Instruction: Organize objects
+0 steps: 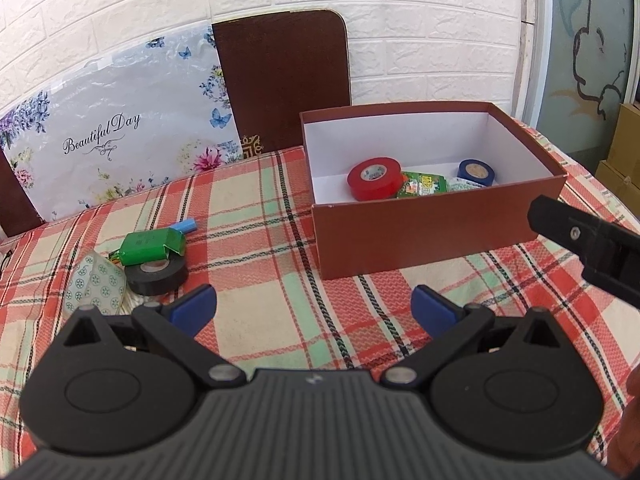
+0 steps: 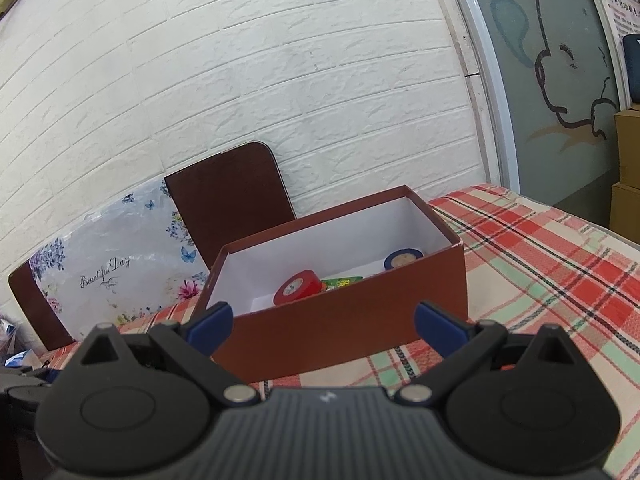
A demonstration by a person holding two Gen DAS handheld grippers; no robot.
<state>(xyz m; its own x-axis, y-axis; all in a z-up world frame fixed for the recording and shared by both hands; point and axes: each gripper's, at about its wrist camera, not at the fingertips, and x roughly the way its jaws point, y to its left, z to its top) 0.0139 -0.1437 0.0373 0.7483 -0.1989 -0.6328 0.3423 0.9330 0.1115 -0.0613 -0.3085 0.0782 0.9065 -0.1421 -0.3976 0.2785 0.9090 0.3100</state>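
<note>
A white brick-pattern wall backs a table spread with a red, green and cream plaid cloth (image 1: 260, 264), and a brown chair back (image 1: 284, 80) and a flowered "Beautiful Day" panel (image 1: 116, 136) lean up behind it.

The left gripper (image 1: 314, 308) hovers low over bare cloth, jaws spread wide and holding nothing. From it, at about ten o'clock, the leftover clutter sits bunched together: a black tape roll (image 1: 156, 276), a green packet (image 1: 150, 246) lying partly on the roll, a blue cap-like piece (image 1: 186, 225) just behind, and a patterned tape roll (image 1: 94, 284) tilted on edge at the near side. They look like what is left to sort.

At one o'clock stands the brown box (image 1: 436, 236), open-topped, already taking in a red tape roll (image 1: 374, 178), a green printed packet (image 1: 424, 185) touching it, and a blue tape roll (image 1: 476, 172) toward the far right corner.

The right gripper (image 2: 324, 322) is also released and empty, held just short of the box's near wall, which I'd guess keeps it ready to steady or receive. That wall is tall, so anything brought over must be lifted clear of the rim.
</note>
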